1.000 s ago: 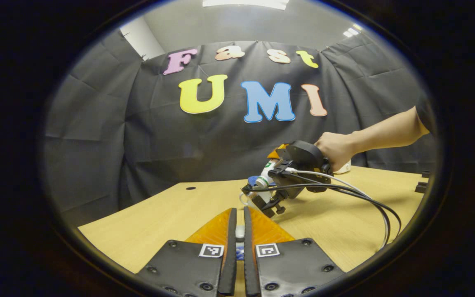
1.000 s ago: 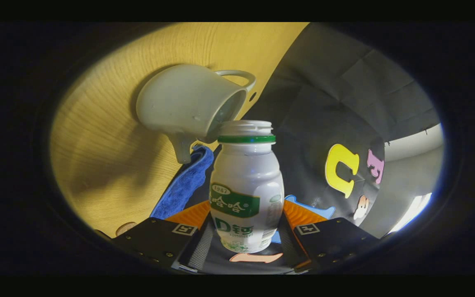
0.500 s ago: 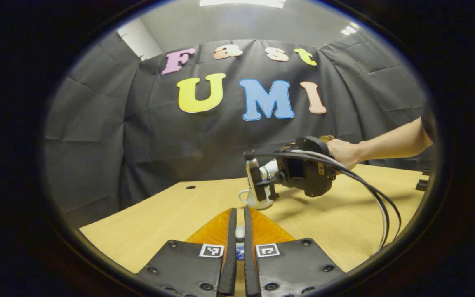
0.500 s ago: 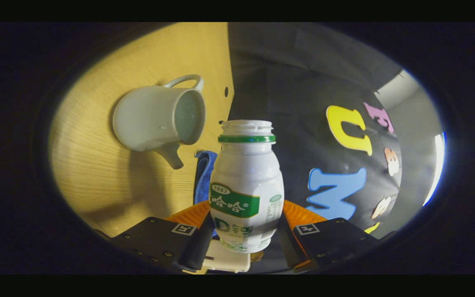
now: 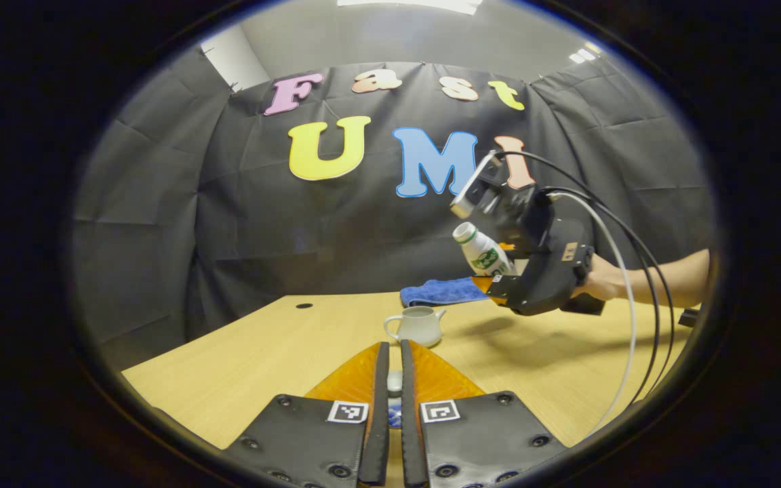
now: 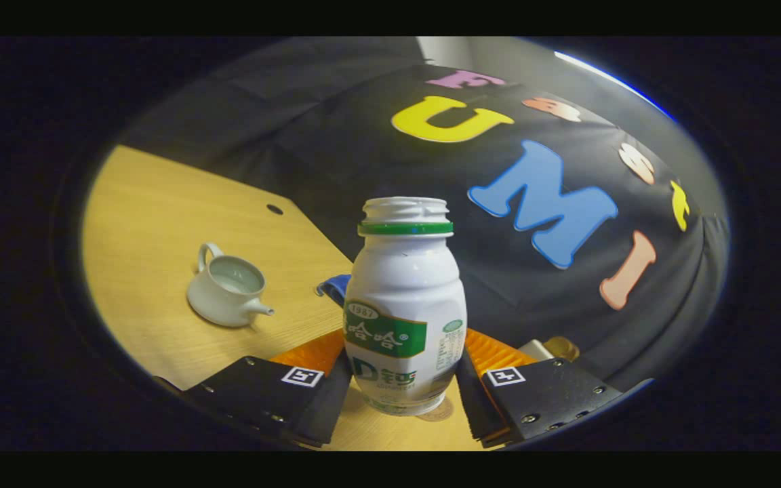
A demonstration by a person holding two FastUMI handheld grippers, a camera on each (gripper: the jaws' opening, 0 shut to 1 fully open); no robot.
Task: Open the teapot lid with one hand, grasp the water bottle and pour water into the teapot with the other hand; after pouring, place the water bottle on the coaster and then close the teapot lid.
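- My left gripper (image 5: 390,379) sits low and near over the surface (image 5: 262,366), its two fingers clamped almost together on the small pale lid knob (image 5: 394,381) between them; I judge this is the teapot lid, though little of it shows.
- The teapot (image 5: 419,325) stands upright and open on the surface, straight ahead of my left gripper and just beyond its fingertips, handle to the left and spout to the right in the left gripper view.
- In the right gripper view the teapot (image 6: 228,288) lies to the lower left of the bottle, well apart from it.
- My right gripper (image 6: 404,386) is grasping the water bottle (image 6: 404,305), both fingers pressing its lower body, the open neck pointing away along the fingers.
- From the left gripper view, the bottle (image 5: 482,251) hangs in the air to the right of the teapot and above it, tilted with its mouth up and to the left.
- A blue cloth (image 5: 441,293) lies at the far side of the surface, behind the teapot.
- The next move turns on the coaster: a small round brown disc (image 6: 435,411) peeps out just under the bottle's base, likely that coaster, so I judge the bottle must come upright and straight down.
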